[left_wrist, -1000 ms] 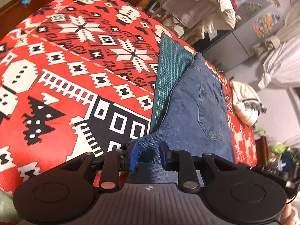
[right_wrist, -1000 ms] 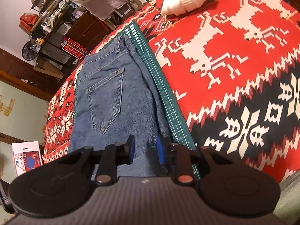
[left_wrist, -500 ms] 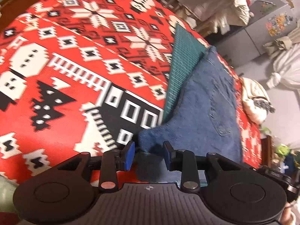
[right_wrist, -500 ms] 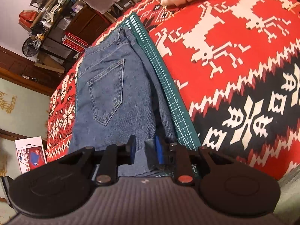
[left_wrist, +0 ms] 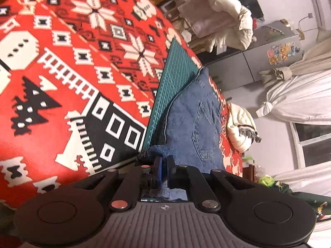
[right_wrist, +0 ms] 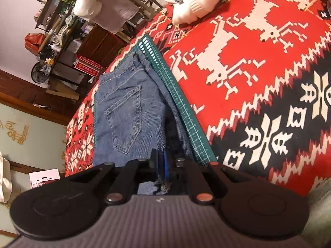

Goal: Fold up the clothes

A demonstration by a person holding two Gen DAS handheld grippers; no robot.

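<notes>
Only right view shows shelves (right_wrist: 55,41); both tools (left_wrist: 163,166) (right_wrist: 160,161) clench jeans (left_wrist: 192,119).

The jeans (left_wrist: 192,111) lie on a cutting mat (left_wrist: 171,78) laid over the patterned blanket (left_wrist: 62,72)

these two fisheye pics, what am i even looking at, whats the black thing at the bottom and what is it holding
Each picture comes from a camera mounted on a handheld tool that a person carries, one in each hand; there is no robot arm. The black shape at the bottom is that tool's body, with two fingers pointing forward.

One picture looks along the left tool, the other along the right tool. Both are closed on the near edge of a pair of blue jeans, pinching denim between the fingers.

The jeans lie with a back pocket facing up, on a green cutting mat, which sits on a red patterned blanket. A white garment rests on the blanket beyond the jeans.
</notes>
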